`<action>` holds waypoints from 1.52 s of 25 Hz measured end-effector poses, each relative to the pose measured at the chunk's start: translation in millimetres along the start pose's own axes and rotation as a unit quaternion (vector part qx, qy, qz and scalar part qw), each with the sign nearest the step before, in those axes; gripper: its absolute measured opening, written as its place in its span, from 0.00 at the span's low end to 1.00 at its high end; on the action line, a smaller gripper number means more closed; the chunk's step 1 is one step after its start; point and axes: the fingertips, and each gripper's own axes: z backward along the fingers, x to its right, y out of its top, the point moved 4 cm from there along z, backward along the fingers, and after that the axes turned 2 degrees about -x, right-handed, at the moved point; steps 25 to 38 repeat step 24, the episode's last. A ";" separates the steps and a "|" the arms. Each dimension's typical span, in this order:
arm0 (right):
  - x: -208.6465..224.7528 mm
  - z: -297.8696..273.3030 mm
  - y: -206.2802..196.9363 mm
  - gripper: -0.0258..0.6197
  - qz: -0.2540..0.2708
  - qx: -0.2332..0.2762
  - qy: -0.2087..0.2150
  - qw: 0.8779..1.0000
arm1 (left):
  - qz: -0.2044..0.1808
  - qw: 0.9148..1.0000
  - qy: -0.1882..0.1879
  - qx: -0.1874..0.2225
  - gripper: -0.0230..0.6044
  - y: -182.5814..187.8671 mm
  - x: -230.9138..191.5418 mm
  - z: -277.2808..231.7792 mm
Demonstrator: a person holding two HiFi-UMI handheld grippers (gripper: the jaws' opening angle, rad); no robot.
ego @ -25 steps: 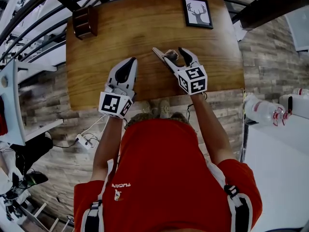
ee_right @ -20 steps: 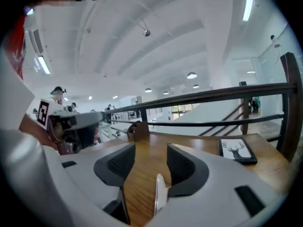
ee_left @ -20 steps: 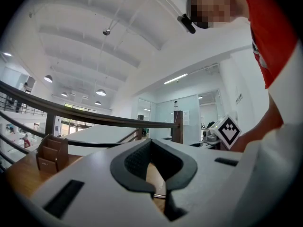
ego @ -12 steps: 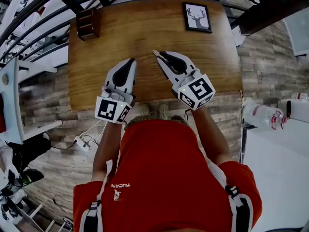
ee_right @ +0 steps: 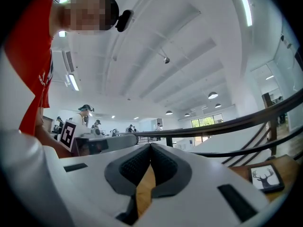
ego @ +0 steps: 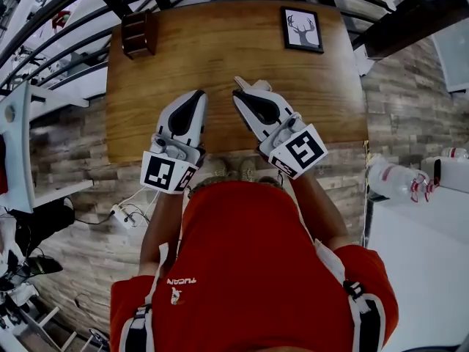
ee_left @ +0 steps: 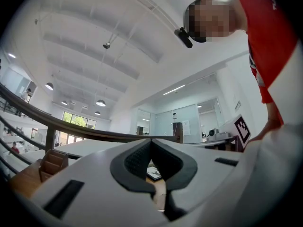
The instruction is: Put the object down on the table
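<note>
No loose object shows on the wooden table (ego: 146,116) in any view. My right gripper (ego: 238,81) hovers over the table's near middle, tips pointing away from me. In the right gripper view its jaws (ee_right: 151,145) meet at the tips with nothing between them, only tabletop showing through the gap behind. My left gripper (ego: 199,92) is beside it to the left, also above the table. Its jaws (ee_left: 151,141) are shut and empty in the left gripper view.
A framed deer picture (ego: 302,29) lies at the table's far right, also seen as the deer picture (ee_right: 266,178). A dark wooden holder (ego: 138,34) stands at the far left corner. A dark railing curves past the far edge. A plastic bottle (ego: 396,178) is at the right.
A second ago the right gripper's jaws stood open around a small object on the table. They have shut, the gripper has drawn back toward me, and the object is out of sight.
</note>
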 end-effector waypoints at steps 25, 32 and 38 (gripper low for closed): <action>2.0 5.5 7.3 0.08 0.023 0.003 -0.007 1.000 | -0.008 1.000 -0.010 -0.001 0.05 2.2 8.0 -3.2; 2.0 5.5 7.3 0.08 0.023 0.003 -0.007 1.000 | -0.008 1.000 -0.010 -0.001 0.05 2.2 8.0 -3.2; 2.0 5.5 7.3 0.08 0.023 0.003 -0.007 1.000 | -0.008 1.000 -0.010 -0.001 0.05 2.2 8.0 -3.2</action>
